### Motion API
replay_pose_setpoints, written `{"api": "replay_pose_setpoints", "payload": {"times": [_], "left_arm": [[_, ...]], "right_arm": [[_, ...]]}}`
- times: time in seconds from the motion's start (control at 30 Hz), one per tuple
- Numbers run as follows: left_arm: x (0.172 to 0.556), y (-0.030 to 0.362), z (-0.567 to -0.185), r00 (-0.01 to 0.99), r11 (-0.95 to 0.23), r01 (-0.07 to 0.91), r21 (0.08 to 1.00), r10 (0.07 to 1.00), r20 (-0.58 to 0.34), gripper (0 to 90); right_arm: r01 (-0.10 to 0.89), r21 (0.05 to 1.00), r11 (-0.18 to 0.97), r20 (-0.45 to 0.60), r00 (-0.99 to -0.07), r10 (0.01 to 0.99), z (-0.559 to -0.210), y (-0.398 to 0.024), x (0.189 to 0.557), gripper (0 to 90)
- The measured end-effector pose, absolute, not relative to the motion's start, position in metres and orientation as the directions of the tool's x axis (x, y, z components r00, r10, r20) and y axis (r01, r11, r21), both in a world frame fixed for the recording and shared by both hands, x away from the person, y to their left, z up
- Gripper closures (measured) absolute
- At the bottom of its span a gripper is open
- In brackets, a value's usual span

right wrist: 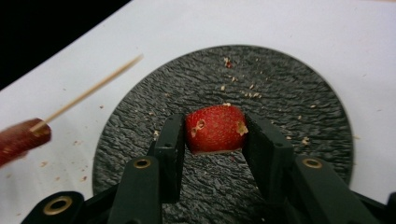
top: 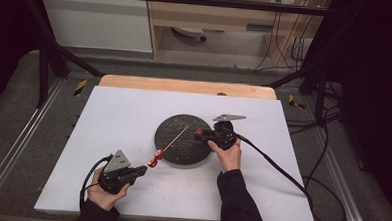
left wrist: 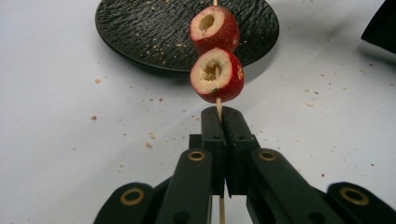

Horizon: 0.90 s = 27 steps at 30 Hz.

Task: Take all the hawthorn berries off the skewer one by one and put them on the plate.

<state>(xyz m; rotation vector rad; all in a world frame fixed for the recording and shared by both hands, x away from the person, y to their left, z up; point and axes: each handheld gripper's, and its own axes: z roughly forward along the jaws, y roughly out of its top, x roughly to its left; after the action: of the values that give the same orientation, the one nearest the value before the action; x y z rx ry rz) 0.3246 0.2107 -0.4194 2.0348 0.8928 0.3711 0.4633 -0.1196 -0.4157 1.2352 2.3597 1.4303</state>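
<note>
The left gripper (top: 140,171) is clenched on the blunt end of a thin wooden skewer (top: 177,138), the jaws pressed flat together with the stick pinched between them, as the left gripper view confirms (left wrist: 223,140). Two cored red fruit pieces (left wrist: 215,55) are already threaded on the skewer just beyond the jaws, apparently pushed down toward the held end so that the free length stays bare for more.

The skewer's long axis is seen to run from the left gripper at the near left up and away to the right, with its pointed tip over the black plate (top: 172,149). It is judged to be held at this slant so that the tip faces the other hand.

The right gripper (top: 200,132) is closed on a third red fruit piece (right wrist: 215,129), grasped by its sides above the plate, well apart from the skewer tip. Its cut end appears to face downward; whether its cored hole is lined up with the stick cannot be told. Crumbs (right wrist: 243,88) are scattered on the plate.
</note>
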Motion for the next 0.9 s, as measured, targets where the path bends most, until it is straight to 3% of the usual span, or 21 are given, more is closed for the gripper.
{"api": "replay_pose_setpoints", "payload": {"times": [0.5,0.8,0.9], "left_arm": [[0.328,0.212,-0.42,0.689,-0.364,0.468,0.805,0.721,-0.075,88.0],[0.328,0.211,-0.42,0.692,-0.365,0.466,0.806,0.718,-0.075,88.1],[0.327,0.21,-0.42,0.693,-0.366,0.465,0.806,0.717,-0.075,88.1]], "right_arm": [[0.596,0.739,0.315,0.235,-0.666,0.708,-0.445,-0.103,0.466,59.2],[0.569,0.76,0.313,0.216,-0.676,0.705,-0.429,-0.109,0.457,41.6],[0.559,0.77,0.307,0.216,-0.682,0.699,-0.419,-0.112,0.451,32.0]]}}
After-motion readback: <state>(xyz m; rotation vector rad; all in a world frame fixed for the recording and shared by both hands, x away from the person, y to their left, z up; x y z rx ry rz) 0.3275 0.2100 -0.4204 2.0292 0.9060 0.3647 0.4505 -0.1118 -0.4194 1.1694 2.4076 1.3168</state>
